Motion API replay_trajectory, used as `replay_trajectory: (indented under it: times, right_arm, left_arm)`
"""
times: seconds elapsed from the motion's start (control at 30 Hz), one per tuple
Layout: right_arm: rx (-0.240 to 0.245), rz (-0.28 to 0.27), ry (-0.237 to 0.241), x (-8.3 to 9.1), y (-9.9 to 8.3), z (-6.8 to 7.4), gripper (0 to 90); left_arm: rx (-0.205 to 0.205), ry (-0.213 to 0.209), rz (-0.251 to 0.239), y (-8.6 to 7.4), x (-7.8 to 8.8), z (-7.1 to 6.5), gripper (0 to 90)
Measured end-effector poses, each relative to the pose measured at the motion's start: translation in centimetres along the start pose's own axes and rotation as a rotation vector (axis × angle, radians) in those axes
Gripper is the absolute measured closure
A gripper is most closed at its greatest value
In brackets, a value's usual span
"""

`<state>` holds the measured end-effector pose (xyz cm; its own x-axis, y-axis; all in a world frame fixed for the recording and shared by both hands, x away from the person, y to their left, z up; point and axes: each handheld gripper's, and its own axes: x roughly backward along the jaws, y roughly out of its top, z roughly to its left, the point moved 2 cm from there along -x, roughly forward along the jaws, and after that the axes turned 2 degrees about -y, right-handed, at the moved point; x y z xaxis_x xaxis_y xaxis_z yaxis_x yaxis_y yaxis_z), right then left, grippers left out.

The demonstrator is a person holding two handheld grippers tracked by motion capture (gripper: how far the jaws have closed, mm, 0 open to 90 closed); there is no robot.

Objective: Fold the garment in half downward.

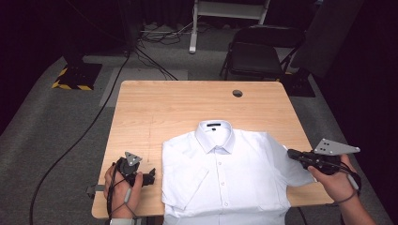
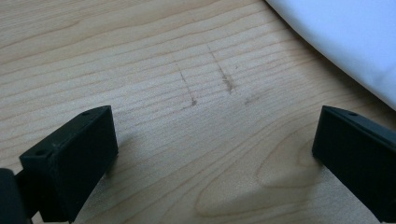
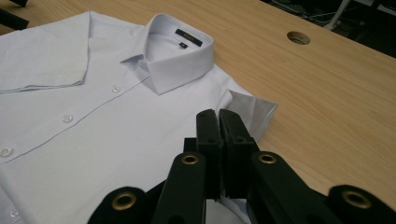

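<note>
A white short-sleeved shirt lies buttoned and face up on the wooden table, collar toward the far edge. Its left-hand sleeve is folded in over the front. My right gripper is at the shirt's right edge with its jaws pressed together on the right sleeve, whose edge curls up just past the tips of this gripper. My left gripper rests on the table left of the shirt, a hand around it. In the left gripper view, that gripper is open over bare wood, with the shirt at the upper right.
A round cable hole sits near the table's far edge. Beyond the table stand a dark folding chair and a white frame, with cables running over the grey floor. Bare wood lies between the collar and the far edge.
</note>
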<state>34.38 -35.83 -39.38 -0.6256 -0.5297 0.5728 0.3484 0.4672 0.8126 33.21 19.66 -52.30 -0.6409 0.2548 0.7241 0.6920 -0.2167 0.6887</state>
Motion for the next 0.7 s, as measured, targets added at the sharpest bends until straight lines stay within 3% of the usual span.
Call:
replay_trajectory:
  times: [0.7]
  right_arm:
    - [0.036,0.045,0.101,-3.3,1.7,3.0,87.6]
  left_arm:
    - [-0.001,0.001,0.0,0.0,0.0,0.0,0.2]
